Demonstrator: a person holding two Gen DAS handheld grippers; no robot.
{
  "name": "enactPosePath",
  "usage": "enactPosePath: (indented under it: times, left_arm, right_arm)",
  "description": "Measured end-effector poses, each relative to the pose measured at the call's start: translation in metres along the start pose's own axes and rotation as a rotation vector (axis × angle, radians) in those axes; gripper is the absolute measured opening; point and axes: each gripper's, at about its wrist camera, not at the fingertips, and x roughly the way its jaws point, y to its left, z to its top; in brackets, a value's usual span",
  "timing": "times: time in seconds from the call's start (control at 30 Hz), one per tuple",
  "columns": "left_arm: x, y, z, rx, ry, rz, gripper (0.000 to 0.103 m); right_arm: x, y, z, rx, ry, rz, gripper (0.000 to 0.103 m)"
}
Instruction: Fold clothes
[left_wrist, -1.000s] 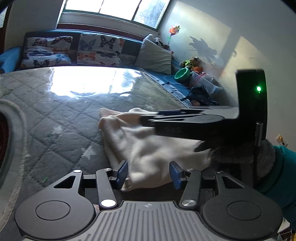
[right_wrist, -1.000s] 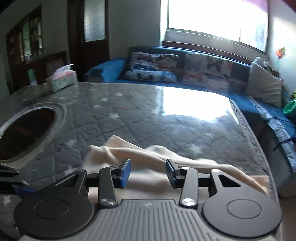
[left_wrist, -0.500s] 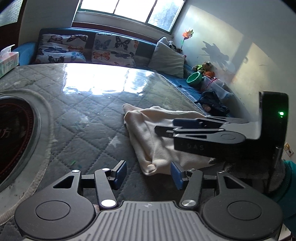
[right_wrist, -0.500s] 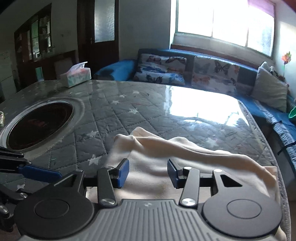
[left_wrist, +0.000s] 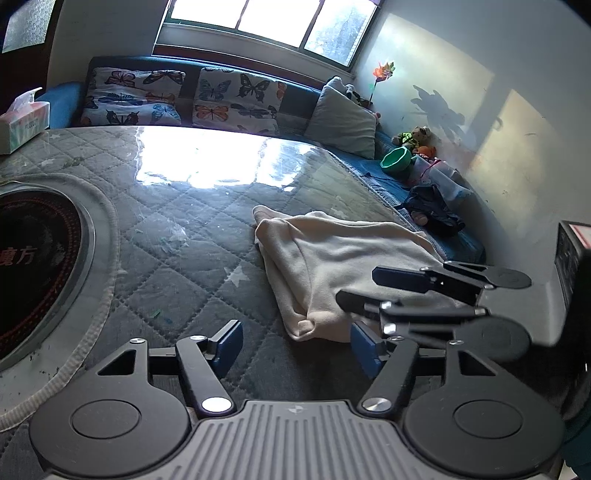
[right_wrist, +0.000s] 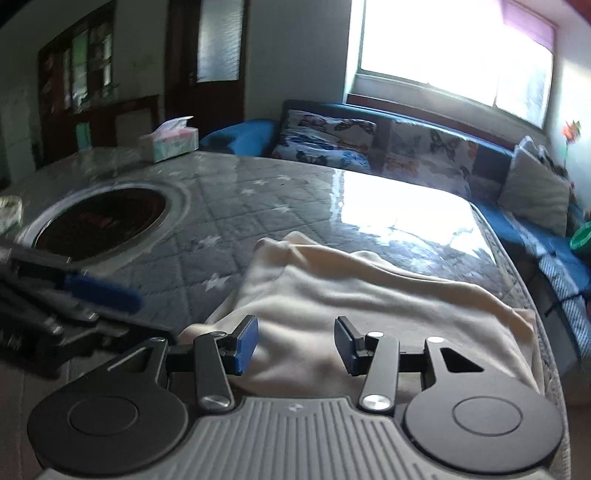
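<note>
left gripper (left_wrist: 297, 345): black two-finger frame with blue pads, jaws spread wide, nothing between them, touching nothing; it hangs over the grey quilted star-print table cover (left_wrist: 192, 251). right gripper (right_wrist: 295, 345): same build, jaws spread wide, holding nothing, poised above the cloth, contact not clear from either view. cream-coloured soft folded garment (left_wrist: 332, 258): lies flat on the cover near the table's right edge, folded into a rough rectangle; its near rounded corner sits just ahead of the left gripper, toward that gripper's right finger, while its broad middle spreads directly ahead of and under the right gripper. in the left wrist view the right gripper appears from the right side, over the garment's near edge. round dark inset plate with pale rim (left_wrist: 40, 269): set in the table, well apart from the garment, to the left. tissue box (right_wrist: 170, 142): far table edge. blue sofa with butterfly-print cushions (left_wrist: 184, 96): behind the table, under the window.
</note>
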Motion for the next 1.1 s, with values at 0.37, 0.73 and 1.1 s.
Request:
enactPosePath:
  times: [0.37, 0.73, 1.1]
  left_arm:
    - [-0.007, -0.005, -0.008, 0.011, -0.011, 0.023, 0.088]
    - [-0.014, -0.013, -0.019, 0.043, -0.036, 0.060, 0.103]
    - [-0.020, -0.019, -0.035, 0.097, -0.041, 0.127, 0.103]
  right_arm:
    - [-0.029, -0.002, -0.016, 0.078, -0.011, 0.006, 0.064]
    - [-0.053, -0.009, -0.046, 0.159, 0.014, -0.028, 0.083]
    - [-0.073, -0.014, -0.059, 0.227, -0.016, -0.104, 0.100]
